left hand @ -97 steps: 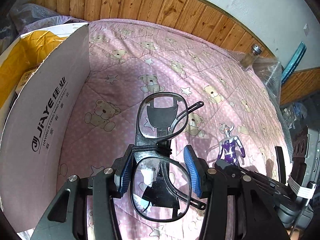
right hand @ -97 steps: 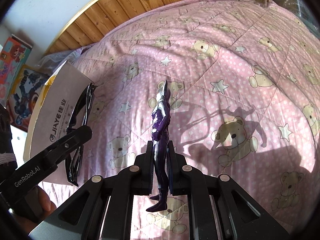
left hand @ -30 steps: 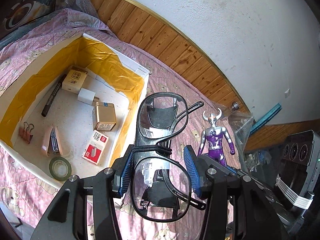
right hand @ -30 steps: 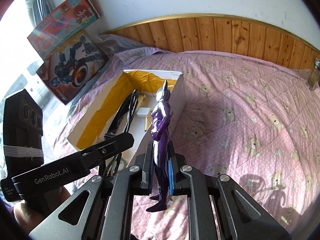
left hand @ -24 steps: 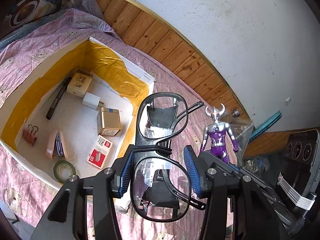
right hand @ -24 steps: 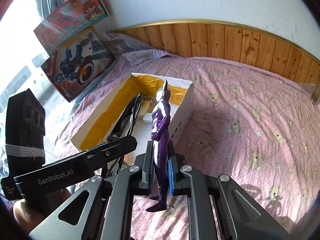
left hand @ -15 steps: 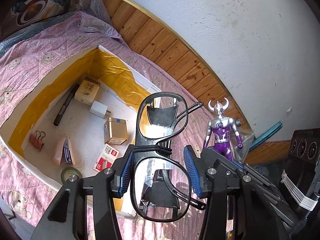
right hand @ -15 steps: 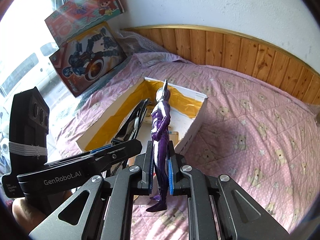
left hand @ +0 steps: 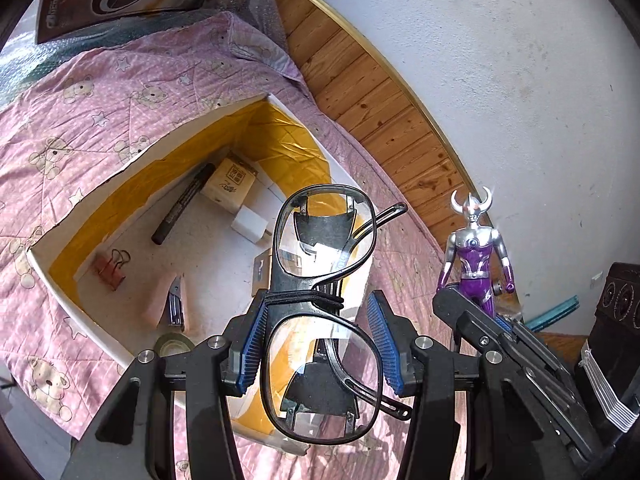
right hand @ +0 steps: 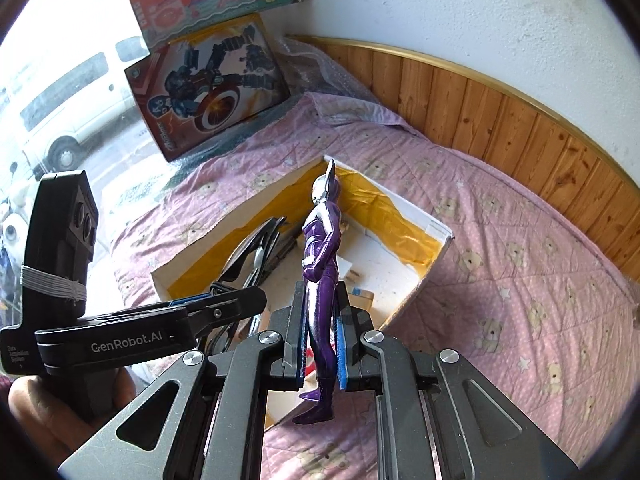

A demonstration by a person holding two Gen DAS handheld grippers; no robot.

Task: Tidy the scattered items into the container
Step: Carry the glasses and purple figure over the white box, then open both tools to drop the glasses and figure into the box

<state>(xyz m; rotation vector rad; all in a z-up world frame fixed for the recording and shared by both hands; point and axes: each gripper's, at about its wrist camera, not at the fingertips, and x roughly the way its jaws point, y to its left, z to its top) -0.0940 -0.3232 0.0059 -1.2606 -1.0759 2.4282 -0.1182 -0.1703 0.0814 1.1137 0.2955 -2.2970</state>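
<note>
My left gripper (left hand: 320, 340) is shut on black-framed glasses (left hand: 304, 298), held upright over the near wall of the white box with yellow lining (left hand: 132, 164). To its right my right gripper (right hand: 322, 344) is shut on the legs of a purple and silver toy figure (right hand: 322, 264), which stands upright above the box's near corner (right hand: 436, 232). The left wrist view also shows the figure (left hand: 474, 264). In the right wrist view the glasses (right hand: 256, 256) and the left gripper (right hand: 224, 300) hang over the box interior.
Inside the box lie a black marker (left hand: 182, 208), a small carton (left hand: 232, 180), a white plug block (left hand: 250, 226), a red binder clip (left hand: 110, 270), a pink stapler (left hand: 166, 302) and a tape roll (left hand: 172, 346). The pink bear quilt (right hand: 520, 280) surrounds it; toy boxes (right hand: 208, 92) lean behind.
Both grippers have travelled from low over the quilt to above the box, whose interior now lies beneath them. Each grip is unchanged.
</note>
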